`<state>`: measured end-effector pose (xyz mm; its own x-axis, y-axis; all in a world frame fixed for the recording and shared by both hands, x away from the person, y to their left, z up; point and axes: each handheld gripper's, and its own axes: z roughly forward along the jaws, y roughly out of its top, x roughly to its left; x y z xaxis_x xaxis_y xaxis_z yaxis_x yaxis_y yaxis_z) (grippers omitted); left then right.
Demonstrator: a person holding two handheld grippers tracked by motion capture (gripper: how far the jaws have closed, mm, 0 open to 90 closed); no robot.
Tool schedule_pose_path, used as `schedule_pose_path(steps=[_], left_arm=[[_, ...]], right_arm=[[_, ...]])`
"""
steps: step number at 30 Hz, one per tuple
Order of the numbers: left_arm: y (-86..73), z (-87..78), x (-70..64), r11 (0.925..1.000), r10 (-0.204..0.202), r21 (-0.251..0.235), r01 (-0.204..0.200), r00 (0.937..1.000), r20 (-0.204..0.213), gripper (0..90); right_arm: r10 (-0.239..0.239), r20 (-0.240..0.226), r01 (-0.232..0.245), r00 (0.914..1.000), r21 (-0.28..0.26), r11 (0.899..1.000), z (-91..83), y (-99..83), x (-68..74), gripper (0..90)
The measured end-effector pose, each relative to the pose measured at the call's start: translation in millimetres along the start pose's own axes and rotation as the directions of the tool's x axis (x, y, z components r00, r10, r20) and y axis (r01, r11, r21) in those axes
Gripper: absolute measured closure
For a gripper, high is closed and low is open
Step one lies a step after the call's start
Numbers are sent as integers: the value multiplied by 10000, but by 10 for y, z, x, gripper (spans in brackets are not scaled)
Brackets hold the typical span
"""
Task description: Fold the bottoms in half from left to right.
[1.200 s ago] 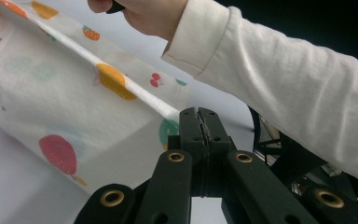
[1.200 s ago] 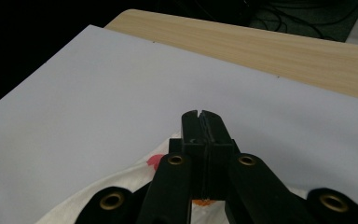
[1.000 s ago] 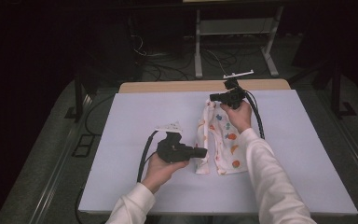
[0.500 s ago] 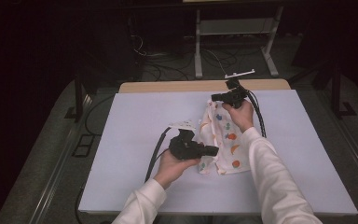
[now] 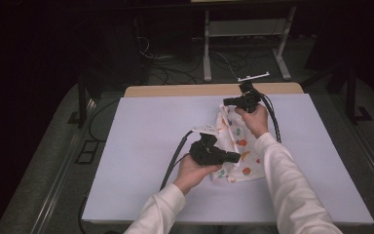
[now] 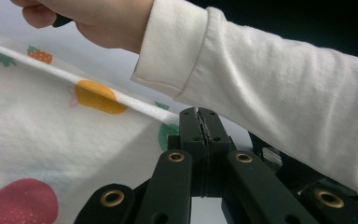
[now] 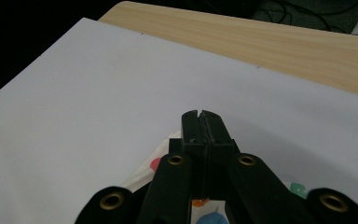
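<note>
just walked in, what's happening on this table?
A person is working a white fruit-print cloth on the pale table cover with two handheld grippers. The left gripper has its jaws shut on the cloth's hem at the near end. The right gripper, at the far end, also has its jaws closed, with cloth bunched just beneath them, so it appears to hold that end. The cloth lies crumpled between them, not spread flat.

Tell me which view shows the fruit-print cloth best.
The high view: it shows the whole fruit-print cloth on the table, between the left gripper and right gripper. The left gripper view gives a close-up of its hem at the shut jaws; the right gripper view shows a corner.
</note>
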<state>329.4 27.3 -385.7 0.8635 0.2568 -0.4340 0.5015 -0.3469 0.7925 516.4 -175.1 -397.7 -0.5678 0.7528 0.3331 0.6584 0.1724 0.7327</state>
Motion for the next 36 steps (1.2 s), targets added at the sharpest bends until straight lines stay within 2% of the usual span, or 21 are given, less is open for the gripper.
schedule_pose_path(steps=[5, 9, 20, 27, 30, 36], left_arm=[[26, 108, 7, 9999, 35, 135, -34, 10000, -40, 892], [50, 210, -10, 9994, 221, 278, -220, 9997, -37, 892], [74, 500, 14, 9989, -74, 473, 80, 9999, -138, 892], [98, 659, 22, 9986, -199, 483, 213, 9994, -289, 892], [101, 734, 2, 9979, -197, 614, 219, 9992, -352, 892], [120, 915, -13, 9920, -227, 1228, 310, 9974, -681, 892]], right_arm=[[-4, -53, 5, 10000, 54, 10000, -14, -1, -20, 882], [-26, -93, 27, 10000, 158, 9999, -12, -14, -40, 882], [-312, -120, 316, 9994, 360, 9989, -81, 17, -143, 882], [-303, -161, 311, 9994, 480, 9984, -49, -3, -210, 882], [-362, -174, 371, 9992, 517, 9980, -58, -13, -235, 882], [-288, -220, 298, 9993, 465, 9985, -99, -64, -330, 882]])
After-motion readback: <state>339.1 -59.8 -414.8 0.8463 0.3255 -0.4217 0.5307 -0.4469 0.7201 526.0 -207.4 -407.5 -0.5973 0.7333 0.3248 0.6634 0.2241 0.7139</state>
